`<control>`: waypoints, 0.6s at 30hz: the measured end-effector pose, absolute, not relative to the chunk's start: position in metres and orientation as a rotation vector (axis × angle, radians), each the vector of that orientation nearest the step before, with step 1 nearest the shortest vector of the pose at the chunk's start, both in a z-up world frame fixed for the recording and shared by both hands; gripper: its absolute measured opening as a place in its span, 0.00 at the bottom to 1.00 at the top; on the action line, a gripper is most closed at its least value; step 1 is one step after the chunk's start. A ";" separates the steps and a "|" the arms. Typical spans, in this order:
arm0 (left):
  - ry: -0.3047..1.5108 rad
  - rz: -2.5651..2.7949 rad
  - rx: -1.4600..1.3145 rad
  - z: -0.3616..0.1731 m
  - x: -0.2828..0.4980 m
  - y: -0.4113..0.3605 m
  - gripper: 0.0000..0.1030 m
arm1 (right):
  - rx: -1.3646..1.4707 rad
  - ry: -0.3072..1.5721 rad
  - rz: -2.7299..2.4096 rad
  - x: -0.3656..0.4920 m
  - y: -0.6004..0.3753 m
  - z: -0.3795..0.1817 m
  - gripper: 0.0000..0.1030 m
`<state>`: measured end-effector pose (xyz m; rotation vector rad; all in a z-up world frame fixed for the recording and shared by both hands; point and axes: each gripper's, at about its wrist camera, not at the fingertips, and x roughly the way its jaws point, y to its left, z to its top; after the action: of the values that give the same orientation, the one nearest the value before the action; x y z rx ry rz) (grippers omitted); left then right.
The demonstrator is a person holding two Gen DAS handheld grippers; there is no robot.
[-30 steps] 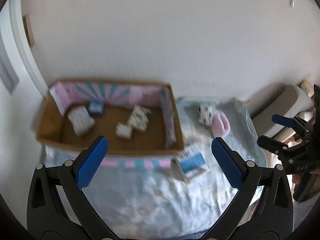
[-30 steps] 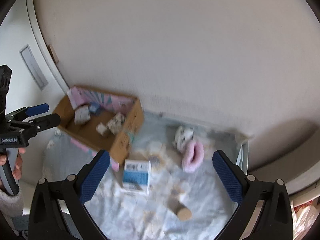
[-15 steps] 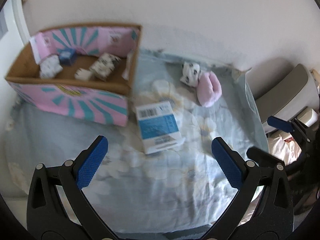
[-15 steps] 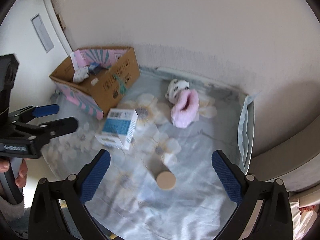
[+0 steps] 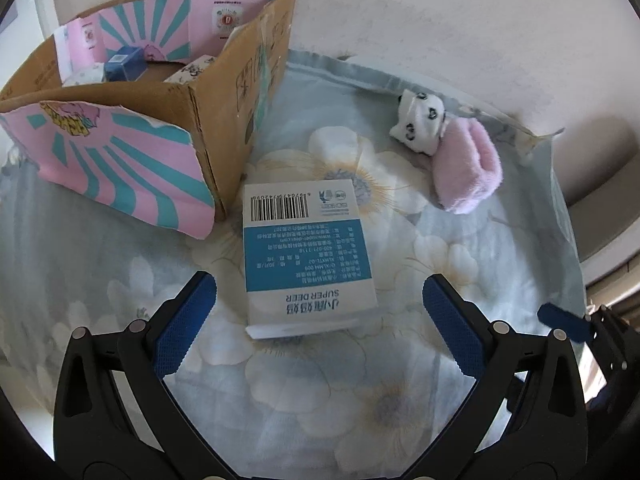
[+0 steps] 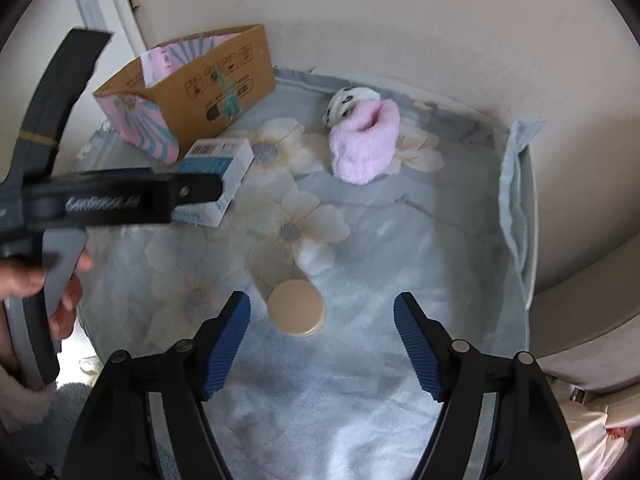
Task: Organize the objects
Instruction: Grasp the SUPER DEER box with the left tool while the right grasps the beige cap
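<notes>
A blue-and-white box (image 5: 306, 256) lies flat on the floral cloth, and my left gripper (image 5: 320, 300) is open just above its near end. It also shows in the right wrist view (image 6: 218, 172), partly behind the left gripper's body. A tan round-lidded jar (image 6: 296, 308) stands on the cloth, and my right gripper (image 6: 322, 316) is open with the jar near its left finger. A pink fluffy slipper (image 5: 466, 168) and a panda-print sock bundle (image 5: 420, 120) lie at the back. A cardboard box (image 5: 224, 80) with pink-and-teal flaps holds several small items.
The floral blue cloth (image 6: 360, 360) covers the surface, with a folded edge (image 6: 516, 184) at the right. A white wall runs behind. A grey cushioned seat (image 6: 592, 320) is at the right. My hand (image 6: 40, 280) holds the left gripper's handle.
Both grippers have dropped down and moved in toward the cloth. The left one has come close over the blue-and-white box, the right one close to the tan jar.
</notes>
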<state>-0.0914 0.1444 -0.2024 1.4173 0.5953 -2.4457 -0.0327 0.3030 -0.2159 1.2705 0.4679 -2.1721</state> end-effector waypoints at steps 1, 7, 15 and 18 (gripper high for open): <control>0.593 -2.443 1.410 -0.204 -0.092 0.144 0.99 | 1.264 0.474 -2.168 -0.032 0.303 -0.218 0.64; 0.583 -2.425 1.400 -0.211 -0.099 0.145 0.97 | 1.224 0.488 -2.152 -0.028 0.301 -0.229 0.57; 0.507 -2.411 1.417 -0.220 -0.103 0.149 0.65 | 1.192 0.495 -2.144 -0.023 0.299 -0.239 0.33; 0.485 -2.414 1.418 -0.221 -0.100 0.150 0.65 | 1.161 0.541 -2.159 -0.016 0.296 -0.242 0.30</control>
<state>-0.0997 0.1501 -0.2206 1.4184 0.4846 -2.4137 -0.0164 0.2964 -0.2416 1.1614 0.5408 -2.1593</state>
